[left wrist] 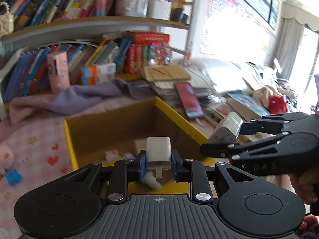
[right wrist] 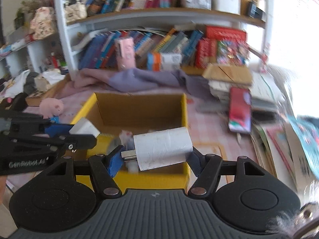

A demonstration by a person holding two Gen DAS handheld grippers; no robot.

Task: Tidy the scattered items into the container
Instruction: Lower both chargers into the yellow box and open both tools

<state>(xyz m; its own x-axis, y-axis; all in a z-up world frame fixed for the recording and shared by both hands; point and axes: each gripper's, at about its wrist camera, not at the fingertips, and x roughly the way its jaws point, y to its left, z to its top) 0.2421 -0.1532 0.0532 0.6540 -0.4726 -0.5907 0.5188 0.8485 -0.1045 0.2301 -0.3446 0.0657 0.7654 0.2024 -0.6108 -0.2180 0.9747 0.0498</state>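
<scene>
**Two chargers held over the yellow box**

A bookshelf (right wrist: 159, 20) packed with books backs the desk (left wrist: 35, 139), covered in pink heart-print cloth. On it sits an open yellow-rimmed cardboard box (left wrist: 169, 107) with small blurred white items inside. Above it, the left hand-held gripper (left wrist: 158, 164) is clamped on a smooth white wall charger (left wrist: 158, 151); the right hand-held gripper (right wrist: 154, 155) is clamped on a rounded white charger (right wrist: 162, 148).

Ahead of the hand-held gripper, a bookshelf (right wrist: 159, 16) crowded with leaning books rises at the far edge of the bench (right wrist: 207, 123). A crumpled purple cloth (right wrist: 139, 79) lies below it — a pink carton (right wrist: 126, 52) upright just behind. To the right, a red phone (right wrist: 239, 110) rests against stacked papers (right wrist: 265, 91); far left sits a pink plush pig (right wrist: 51, 107).
</scene>
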